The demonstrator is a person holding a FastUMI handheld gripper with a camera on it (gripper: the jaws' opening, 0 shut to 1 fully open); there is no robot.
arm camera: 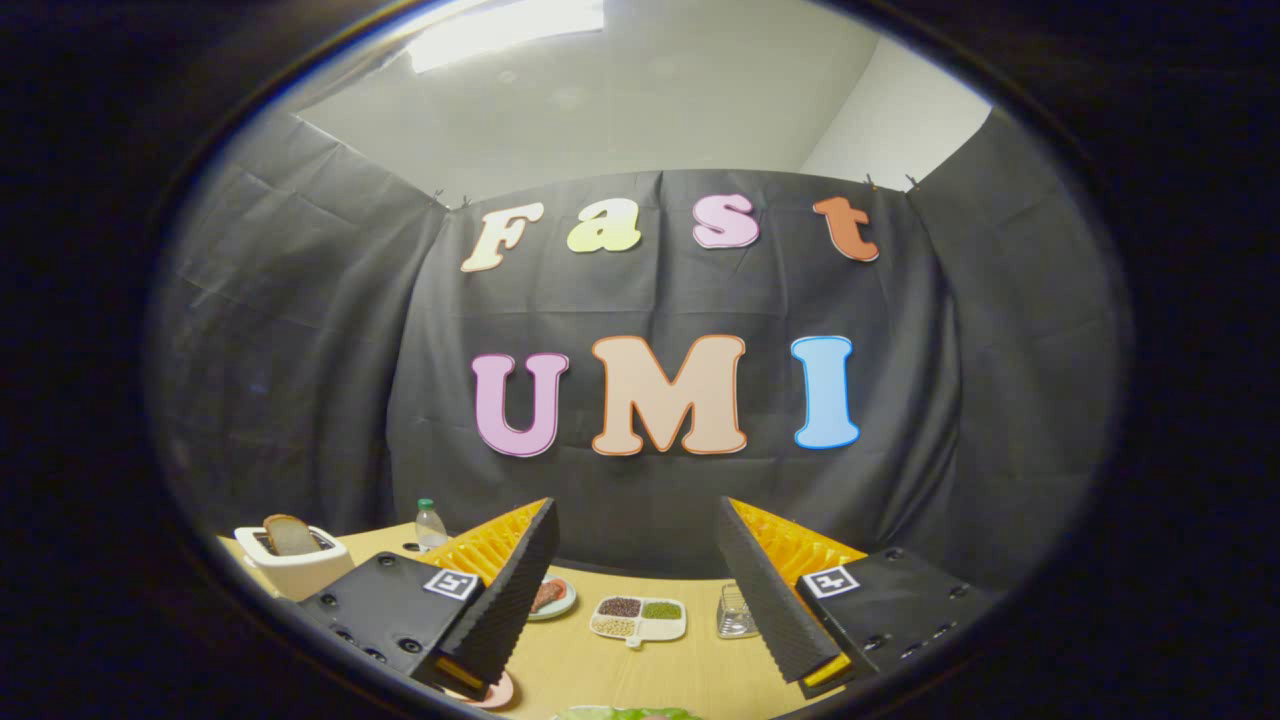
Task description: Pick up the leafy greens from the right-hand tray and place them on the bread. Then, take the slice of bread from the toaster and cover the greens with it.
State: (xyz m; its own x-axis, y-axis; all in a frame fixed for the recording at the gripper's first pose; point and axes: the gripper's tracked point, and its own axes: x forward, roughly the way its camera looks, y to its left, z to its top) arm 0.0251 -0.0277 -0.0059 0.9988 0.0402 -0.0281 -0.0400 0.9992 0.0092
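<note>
My gripper is open, held above the wooden table, with nothing between its wide-spread fingers. A white toaster stands beyond the left finger, and a slice of bread sticks up out of its slot. A strip of leafy greens shows close below and between the fingers, mostly cut off. A small plate holding reddish-brown food peeks out beside the left finger.
A white divided dish of grains and beans sits ahead between the fingers. A clear glass stands by the right finger. A small plastic bottle stands behind the toaster. A pink plate edge shows under the left finger.
</note>
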